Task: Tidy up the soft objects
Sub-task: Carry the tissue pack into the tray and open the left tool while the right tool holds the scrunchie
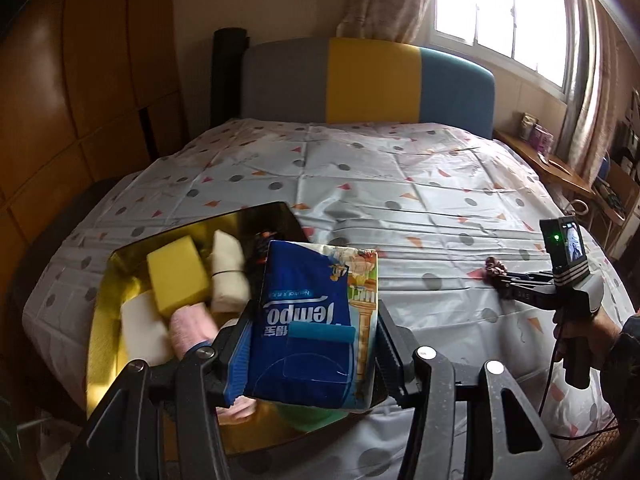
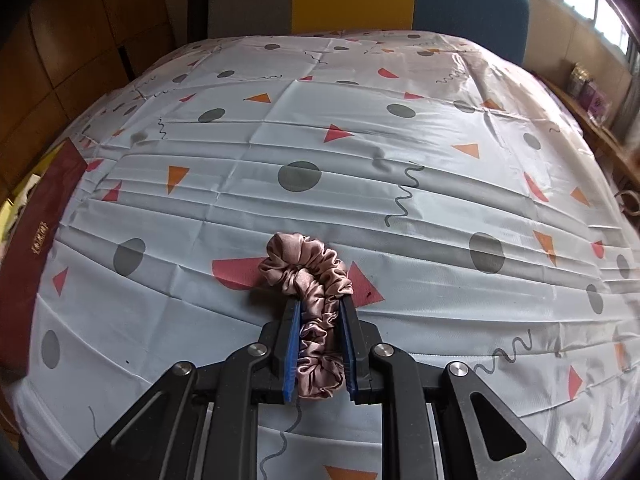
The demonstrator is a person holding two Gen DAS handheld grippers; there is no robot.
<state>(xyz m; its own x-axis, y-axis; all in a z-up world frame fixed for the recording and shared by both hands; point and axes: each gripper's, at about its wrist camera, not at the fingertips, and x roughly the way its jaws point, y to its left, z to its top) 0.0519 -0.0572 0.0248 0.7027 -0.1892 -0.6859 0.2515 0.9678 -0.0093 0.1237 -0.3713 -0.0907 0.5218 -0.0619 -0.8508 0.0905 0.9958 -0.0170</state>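
The left gripper [image 1: 316, 344] is filling the lower centre of the left wrist view, its jaws standing partly open and pressing on either side of a blue tissue pack [image 1: 308, 320], which is being held tilted above the near right corner of a gold tray [image 1: 102, 280]; the tray is lying at the lower left of that frame on the patterned bed cover [image 1: 400, 184], and it is already holding a yellow sponge [image 1: 176, 276], a white block [image 1: 142, 332], a cream roll [image 1: 226, 272] and a pink rolled cloth [image 1: 192, 330], all crowded together just behind the pack; something green is showing under the pack, too hidden to tell what it is.

The right gripper [image 2: 320, 308] is sitting at the bottom centre of the right wrist view, its jaws nearly closed and pinching a dusty-pink satin scrunchie [image 2: 308, 276]; the scrunchie's far loop is bulging out past the fingertips [image 2: 294, 312] and resting on the cover; a dark red box edge [image 2: 36, 240] is lying at the far left of that frame, well apart from the scrunchie; in the left wrist view the same gripper is appearing at the right edge, gripped by a hand [image 1: 600, 332].
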